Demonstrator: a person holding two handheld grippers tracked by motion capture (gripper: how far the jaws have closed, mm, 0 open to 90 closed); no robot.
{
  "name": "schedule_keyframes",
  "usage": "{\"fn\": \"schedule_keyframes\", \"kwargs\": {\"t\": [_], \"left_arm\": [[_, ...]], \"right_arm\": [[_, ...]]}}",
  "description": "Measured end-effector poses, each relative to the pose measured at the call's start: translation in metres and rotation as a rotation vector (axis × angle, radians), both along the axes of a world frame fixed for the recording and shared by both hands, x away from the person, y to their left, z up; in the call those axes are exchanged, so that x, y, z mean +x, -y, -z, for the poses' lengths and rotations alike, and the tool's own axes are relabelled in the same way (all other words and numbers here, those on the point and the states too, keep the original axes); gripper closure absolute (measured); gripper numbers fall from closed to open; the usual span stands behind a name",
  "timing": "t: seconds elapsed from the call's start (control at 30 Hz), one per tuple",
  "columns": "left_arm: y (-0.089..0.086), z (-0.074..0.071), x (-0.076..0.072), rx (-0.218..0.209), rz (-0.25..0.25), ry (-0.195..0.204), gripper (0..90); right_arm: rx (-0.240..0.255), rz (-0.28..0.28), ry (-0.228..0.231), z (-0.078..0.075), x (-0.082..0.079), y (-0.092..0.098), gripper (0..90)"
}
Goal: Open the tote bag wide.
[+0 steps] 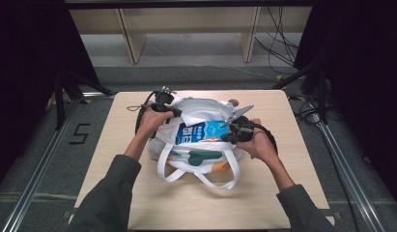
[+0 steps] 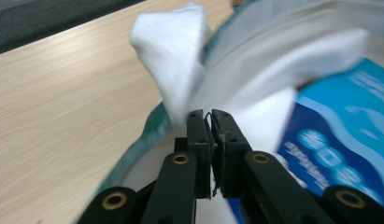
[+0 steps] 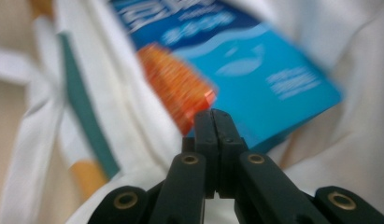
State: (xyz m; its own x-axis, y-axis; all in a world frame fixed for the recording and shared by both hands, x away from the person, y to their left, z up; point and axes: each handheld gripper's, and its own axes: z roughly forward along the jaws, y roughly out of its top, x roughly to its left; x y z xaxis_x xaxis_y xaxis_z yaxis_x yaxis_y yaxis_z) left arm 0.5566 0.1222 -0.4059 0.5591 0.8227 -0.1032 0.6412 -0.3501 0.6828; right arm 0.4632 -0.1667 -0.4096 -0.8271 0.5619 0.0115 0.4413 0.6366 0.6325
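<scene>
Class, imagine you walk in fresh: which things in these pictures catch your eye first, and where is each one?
A bright blue carton stands out, lying in the mouth of a white tote bag at the middle of the wooden table. The left gripper pinches the bag's fabric at its rim, jaws nearly closed. The right gripper, jaws shut, points at the carton's corner.

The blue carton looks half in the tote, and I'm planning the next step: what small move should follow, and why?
Probably nudge the blue carton deeper with the shut right gripper, whose tips sit at its edge. The left gripper pinches the white bag rim, holding the mouth open, and the carton lies across that opening.
</scene>
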Motion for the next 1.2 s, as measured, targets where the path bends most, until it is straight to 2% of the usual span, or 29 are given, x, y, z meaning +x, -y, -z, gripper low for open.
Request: {"fn": "schedule_keyframes", "kwargs": {"t": [0.03, 0.07, 0.1, 0.13, 0.17, 0.2, 0.23, 0.27, 0.3, 0.33, 0.37, 0.4, 0.43, 0.47, 0.53, 0.6, 0.67, 0.73, 0.8, 0.83, 0.87, 0.93, 1.0, 1.03, 1.07, 1.1, 1.13, 1.17, 1.2], "left_arm": [[-0.003, 0.003, 0.006, -0.003, -0.05, 0.003, 86.2], [-0.006, 0.006, 0.009, -0.003, -0.067, -0.003, 85.9], [-0.013, 0.01, 0.013, 0.035, -0.072, -0.03, 87.0], [-0.016, 0.014, 0.015, 0.033, -0.083, -0.039, 89.1], [-0.022, 0.021, 0.016, 0.005, -0.096, -0.063, 89.2], [-0.022, 0.021, 0.016, 0.005, -0.096, -0.063, 89.2], [-0.023, 0.022, 0.015, 0.011, -0.093, -0.063, 89.2], [-0.022, 0.021, 0.014, 0.011, -0.097, -0.058, 89.2], [-0.021, 0.02, 0.012, 0.015, -0.096, -0.054, 88.8], [-0.02, 0.017, 0.009, 0.023, -0.081, -0.046, 87.6], [-0.019, 0.013, 0.006, 0.019, -0.051, -0.038, 86.7], [-0.018, 0.009, 0.0, 0.007, -0.02, -0.023, 86.4], [-0.018, 0.007, -0.004, 0.004, -0.003, -0.02, 86.1], [-0.017, 0.005, -0.01, -0.001, 0.016, -0.013, 85.8], [-0.016, 0.003, -0.022, 0.008, 0.062, -0.01, 84.5], [-0.018, 0.003, -0.036, -0.016, 0.11, -0.009, 83.5], [-0.024, 0.005, -0.047, -0.025, 0.119, 0.002, 82.8], [-0.033, 0.008, -0.053, -0.015, 0.115, 0.021, 82.2], [-0.044, 0.012, -0.054, -0.003, 0.09, 0.041, 82.0], [-0.05, 0.015, -0.053, -0.012, 0.076, 0.034, 82.0], [-0.055, 0.02, -0.052, -0.025, 0.063, 0.028, 83.0], [-0.063, 0.027, -0.051, 0.008, 0.052, 0.018, 84.2], [-0.068, 0.034, -0.052, -0.017, 0.039, 0.019, 84.8], [-0.07, 0.035, -0.053, -0.009, 0.05, 0.008, 85.2], [-0.07, 0.035, -0.053, 0.0, 0.056, 0.008, 85.8], [-0.069, 0.036, -0.054, -0.006, 0.045, 0.024, 86.0], [-0.068, 0.035, -0.054, 0.009, 0.047, 0.022, 86.0], [-0.068, 0.035, -0.054, 0.01, 0.049, 0.021, 86.0], [-0.068, 0.034, -0.055, -0.002, 0.04, 0.022, 84.9]], "right_arm": [[-0.018, -0.018, -0.006, 0.001, -0.004, 0.001, 90.0], [-0.051, -0.044, -0.034, 0.005, -0.012, 0.002, 90.0], [-0.081, -0.07, -0.05, 0.009, -0.016, 0.002, 90.0], [-0.107, -0.078, -0.078, 0.022, -0.024, 0.005, 90.0], [-0.1, -0.078, -0.088, 0.026, -0.026, 0.007, 90.0], [-0.1, -0.078, -0.088, 0.026, -0.026, 0.007, 90.0], [-0.081, -0.059, -0.109, 0.027, -0.028, 0.008, 90.0], [-0.062, -0.076, -0.085, 0.026, -0.025, 0.009, 90.0], [-0.061, -0.071, -0.087, 0.023, -0.024, 0.009, 90.0], [-0.064, -0.057, -0.076, 0.02, -0.024, 0.008, 90.0], [-0.067, -0.086, -0.036, 0.016, -0.02, 0.008, 90.0], [-0.043, -0.053, -0.025, 0.01, -0.021, 0.006, 90.0], [-0.003, -0.044, 0.005, 0.003, -0.018, 0.005, 90.0], [0.016, -0.042, 0.019, -0.002, -0.017, 0.004, 90.0], [0.044, -0.015, 0.086, -0.016, -0.007, 0.0, 90.0], [0.065, 0.014, 0.146, -0.026, 0.006, -0.003, 90.0], [0.089, 0.062, 0.17, -0.031, 0.022, -0.003, 90.0], [0.102, 0.103, 0.178, -0.031, 0.039, -0.002, 90.0], [0.066, 0.172, 0.171, -0.023, 0.061, 0.001, 90.0], [0.068, 0.197, 0.152, -0.016, 0.069, 0.002, 90.0], [0.043, 0.21, 0.132, -0.011, 0.075, 0.005, 90.0], [0.021, 0.255, 0.115, 0.004, 0.083, 0.005, 90.0], [-0.007, 0.261, 0.09, 0.011, 0.087, 0.008, 90.0], [-0.008, 0.27, 0.098, 0.018, 0.089, 0.008, 90.0], [-0.039, 0.267, 0.092, 0.023, 0.091, 0.009, 90.0], [-0.045, 0.272, 0.093, 0.029, 0.093, 0.007, 90.0], [-0.061, 0.26, 0.094, 0.032, 0.093, 0.006, 90.0], [-0.077, 0.262, 0.074, 0.031, 0.093, 0.005, 90.0], [-0.083, 0.259, 0.1, 0.029, 0.091, 0.004, 90.0]]}}
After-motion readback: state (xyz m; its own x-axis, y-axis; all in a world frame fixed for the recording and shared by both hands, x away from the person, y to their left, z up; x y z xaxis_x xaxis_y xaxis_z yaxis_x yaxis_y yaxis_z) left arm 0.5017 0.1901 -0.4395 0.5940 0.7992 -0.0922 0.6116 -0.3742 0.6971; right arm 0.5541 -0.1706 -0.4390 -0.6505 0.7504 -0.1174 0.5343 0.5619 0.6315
